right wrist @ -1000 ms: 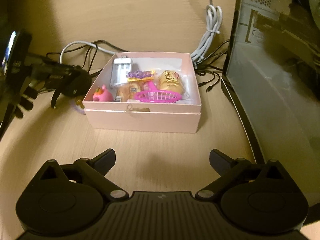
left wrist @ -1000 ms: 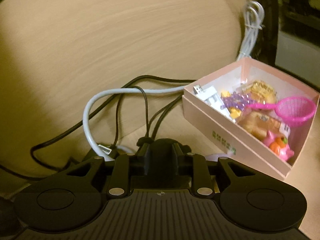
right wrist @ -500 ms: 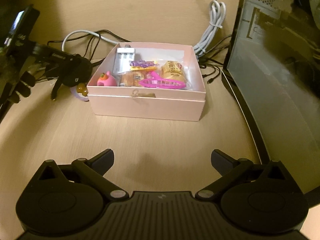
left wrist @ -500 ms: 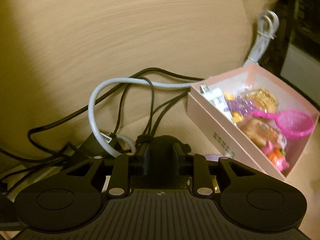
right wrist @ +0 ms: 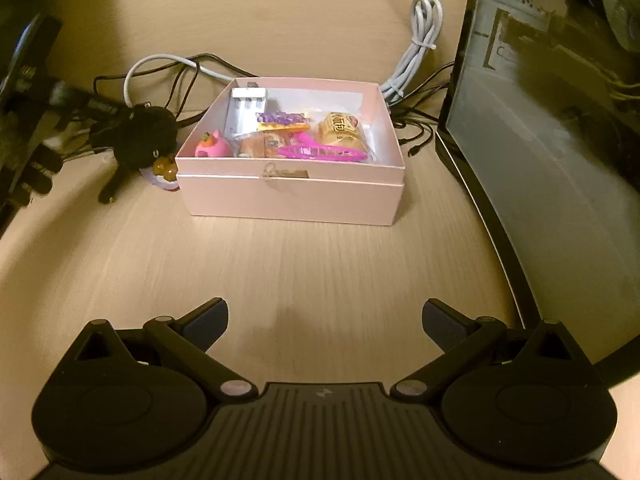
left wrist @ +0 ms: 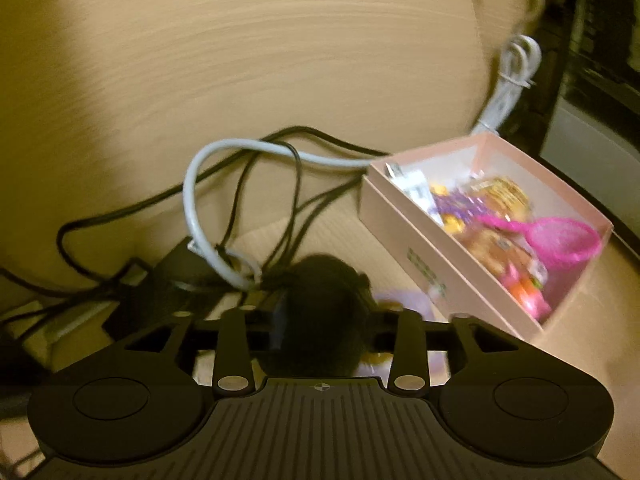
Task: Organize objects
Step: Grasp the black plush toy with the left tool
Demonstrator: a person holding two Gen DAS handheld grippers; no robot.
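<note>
The left gripper (left wrist: pixel 320 312) is squeezed shut on a black fuzzy toy (left wrist: pixel 320 312). In the right wrist view the same toy (right wrist: pixel 138 140) hangs just beside the left wall of the pink box (right wrist: pixel 290 196), with something purple and amber on it, close to the box's near left corner. The toy is not in the box yet; whether it touches the table cannot be told.

The right gripper (right wrist: pixel 325 322) has its fingers spread wide and holds nothing. It hovers over bare wood well in front of the box.

Inside the box, a white charger (right wrist: pixel 246 110) lies at the back left. A pink pig toy (right wrist: pixel 212 147) sits at the front left. A purple bead string (right wrist: pixel 282 118) lies in the middle, a bread packet (right wrist: pixel 342 132) to its right, and a pink net scoop (right wrist: pixel 320 152) rests along the front. Another snack packet (right wrist: pixel 256 146) sits under the scoop.

Behind the box, gray and black cables (right wrist: pixel 168 64) curl on the table (right wrist: pixel 320 264). To the right of the box stands a dark computer case (right wrist: pixel 540 112).

Most things look put away. The black toy seems to be what is left, and it likely needs lifting over the left wall and letting go inside.
</note>
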